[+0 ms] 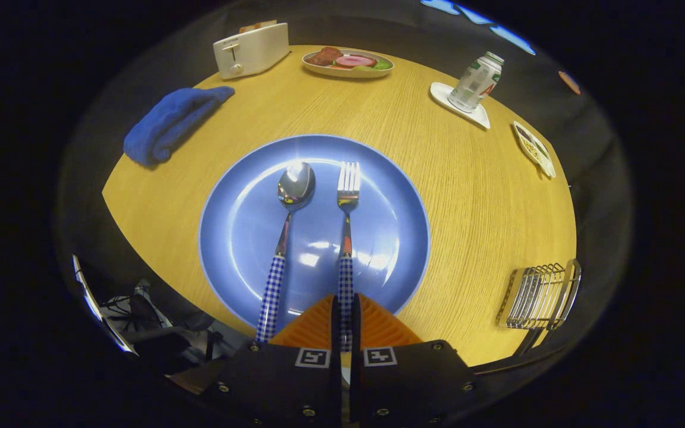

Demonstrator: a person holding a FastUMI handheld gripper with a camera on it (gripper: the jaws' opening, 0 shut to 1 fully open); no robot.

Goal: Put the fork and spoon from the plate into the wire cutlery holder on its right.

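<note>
Fork (347,238) lies beside spoon (283,238) on the plate (235,238), its handle clamped in the tongs (346,321).

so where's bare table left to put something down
Widest bare patch: right of the plate, between it, the coaster and the holder. A narrower strip runs ahead of the plate, between towel and food dish. The far rim is crowded: toaster, can, snack dish. The fingers are closed on the fork handle.
</note>
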